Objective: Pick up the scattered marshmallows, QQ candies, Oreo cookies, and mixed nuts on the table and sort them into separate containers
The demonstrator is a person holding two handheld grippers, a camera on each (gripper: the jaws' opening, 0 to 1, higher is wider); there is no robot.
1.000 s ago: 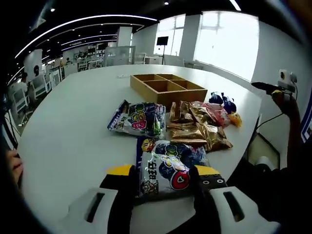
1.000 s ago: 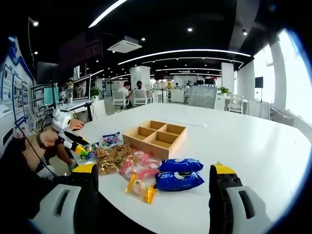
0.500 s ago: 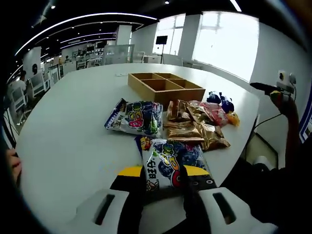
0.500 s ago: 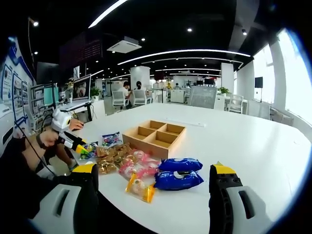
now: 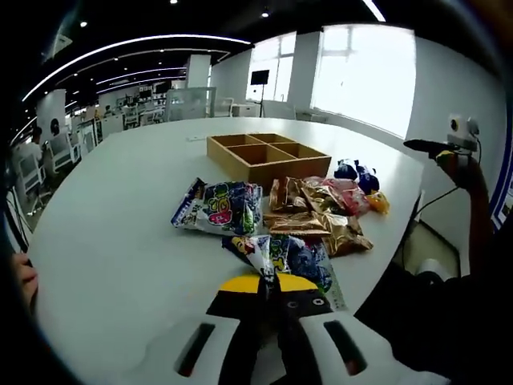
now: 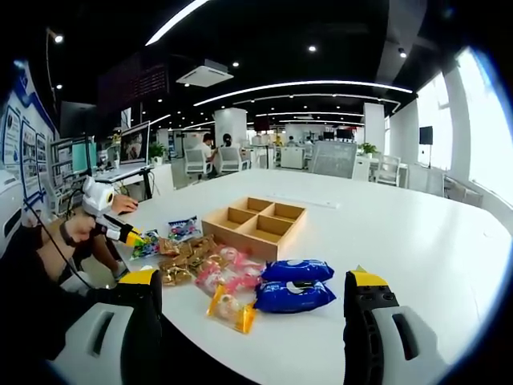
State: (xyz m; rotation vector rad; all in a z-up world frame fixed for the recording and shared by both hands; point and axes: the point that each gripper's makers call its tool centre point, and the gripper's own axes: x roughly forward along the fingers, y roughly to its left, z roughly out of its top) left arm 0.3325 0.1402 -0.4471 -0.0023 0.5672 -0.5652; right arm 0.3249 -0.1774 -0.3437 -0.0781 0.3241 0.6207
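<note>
My left gripper (image 5: 268,286) is shut on the near end of a blue and white QQ candy packet (image 5: 282,253), which is pinched up off the white table (image 5: 112,233). Beyond it lie a second candy packet (image 5: 221,205), gold nut packets (image 5: 314,218), a pink marshmallow packet (image 5: 350,192) and blue Oreo packets (image 5: 353,170). A wooden box with four compartments (image 5: 264,152) stands behind them. My right gripper (image 6: 255,281) hangs open above the table's edge, nothing between its jaws, with two Oreo packets (image 6: 293,285) just ahead. The left gripper (image 6: 108,224) shows at the far left.
A yellow packet (image 6: 229,310) lies nearest the right gripper, with the marshmallow packet (image 6: 228,269) and nut packets (image 6: 181,261) to its left. The box (image 6: 256,224) sits behind. A person's hand (image 5: 22,281) shows at the left edge. Office desks and chairs fill the background.
My left gripper's jaws have come together on the near candy packet, and its end has crumpled and risen. The right gripper has stayed still and open.
</note>
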